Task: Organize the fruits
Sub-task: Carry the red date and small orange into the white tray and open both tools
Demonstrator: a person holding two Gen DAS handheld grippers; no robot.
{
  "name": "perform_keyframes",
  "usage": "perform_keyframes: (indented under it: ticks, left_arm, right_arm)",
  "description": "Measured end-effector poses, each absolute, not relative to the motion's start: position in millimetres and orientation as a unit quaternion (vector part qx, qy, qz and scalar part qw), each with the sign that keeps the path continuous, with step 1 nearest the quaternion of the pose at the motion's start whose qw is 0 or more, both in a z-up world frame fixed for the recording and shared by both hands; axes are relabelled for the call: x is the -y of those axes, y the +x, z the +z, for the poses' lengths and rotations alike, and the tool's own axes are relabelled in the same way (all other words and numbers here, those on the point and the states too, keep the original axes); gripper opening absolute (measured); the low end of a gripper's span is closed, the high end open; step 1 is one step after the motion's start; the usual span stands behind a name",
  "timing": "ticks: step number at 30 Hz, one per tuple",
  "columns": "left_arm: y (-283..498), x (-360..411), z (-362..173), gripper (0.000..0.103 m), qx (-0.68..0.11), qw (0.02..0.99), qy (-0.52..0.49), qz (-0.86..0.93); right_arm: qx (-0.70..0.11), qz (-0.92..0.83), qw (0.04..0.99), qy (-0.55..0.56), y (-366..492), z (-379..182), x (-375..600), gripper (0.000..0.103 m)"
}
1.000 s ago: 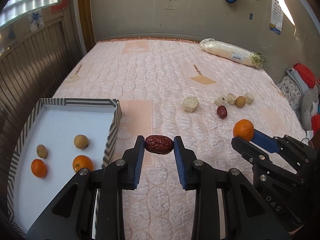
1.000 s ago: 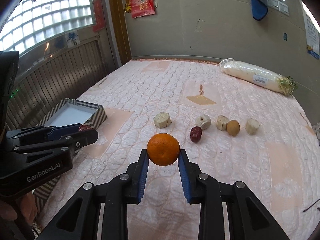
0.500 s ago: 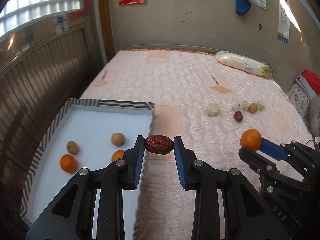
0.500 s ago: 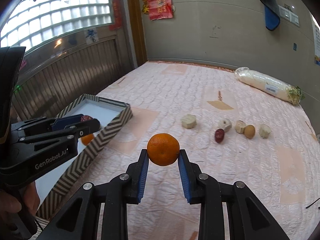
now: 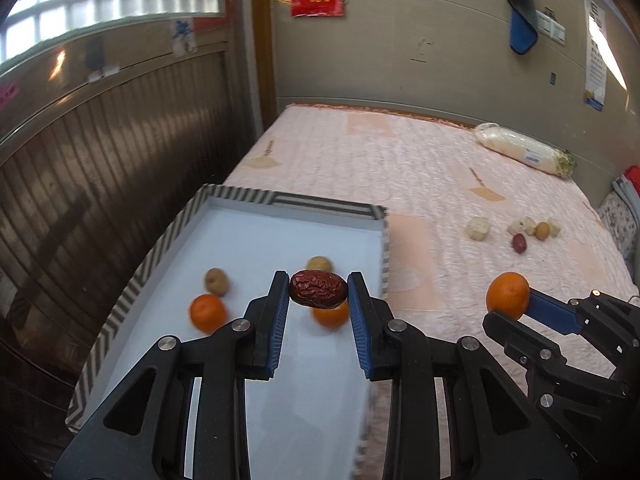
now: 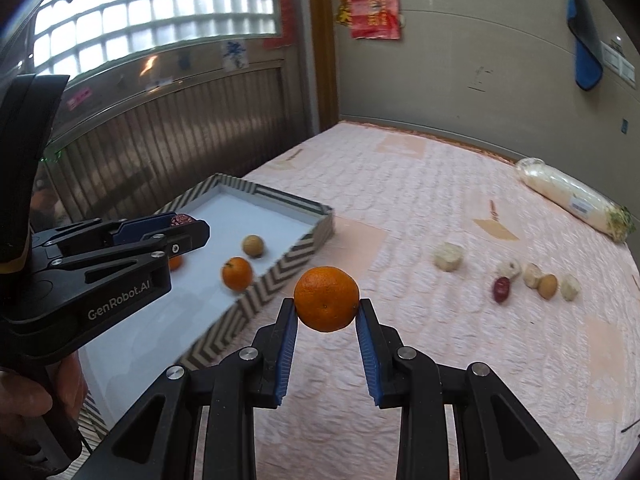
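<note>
L gripper (image 5: 318, 296): clamped on red date (image 5: 318, 290), held by its ends, hanging over white floor of tray (image 5: 280, 200), above one of the oranges (image 5: 208, 312) already inside. R gripper (image 6: 326, 312): closed on orange (image 6: 326, 298), over the quilt (image 6: 420, 200), just outside tray's near wall, not yet above tray.

Tray contents: 2 oranges, 2 small brown fruits. Left on quilt, well apart from tray: second date (image 6: 501, 289), brown fruit, several pale chunks.

Risks (judgement):
- date released from this height may bounce/roll, or knock the orange below.
- R orange is round and pinched near fingertips; could slip w/ a jerk, roll off quilt.
- grippers near each other; both heading for tray, could collide.
</note>
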State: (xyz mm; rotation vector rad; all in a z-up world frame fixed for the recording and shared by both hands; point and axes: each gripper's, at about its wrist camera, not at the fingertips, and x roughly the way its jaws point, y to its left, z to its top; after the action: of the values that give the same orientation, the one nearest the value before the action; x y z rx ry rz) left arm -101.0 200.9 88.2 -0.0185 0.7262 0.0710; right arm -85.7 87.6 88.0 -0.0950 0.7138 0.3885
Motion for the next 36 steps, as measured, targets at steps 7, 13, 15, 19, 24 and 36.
perform_keyframes:
  ticks: [7,13,15,19,24,36]
  left_arm:
    - [-106.0,-228.7,81.2,0.029,-0.358,0.932,-0.019,0.06]
    - [-108.2,-245.2,74.7,0.029,-0.363,0.929,-0.025,0.074]
    - [-108.4,-249.4,72.6,0.029,-0.366,0.927,-0.028,0.078]
    - [-110.2,-258.0,67.7,0.029,-0.37,0.925,-0.033,0.083]
    - [-110.3,-266.2,63.8,0.029,-0.375,0.922,-0.04,0.09]
    - [-104.3,-281.6,49.5,0.029,-0.414,0.905,-0.06,0.081]
  right_arm:
    - [-0.352,0.215,0.909,-0.062,-82.6,85.9,-120.2,0.029]
    - [-0.354,0.234,0.903,-0.067,-76.5,84.6,-141.5,0.029]
    - [-0.356,0.239,0.901,-0.07,-75.0,83.4,-147.6,0.029]
    - [-0.361,0.251,0.895,-0.077,-71.7,78.3,-160.4,0.029]
    - [-0.367,0.262,0.889,-0.084,-67.6,73.3,-173.5,0.029]
    - [-0.391,0.287,0.868,-0.105,-51.4,56.2,-203.8,0.029]
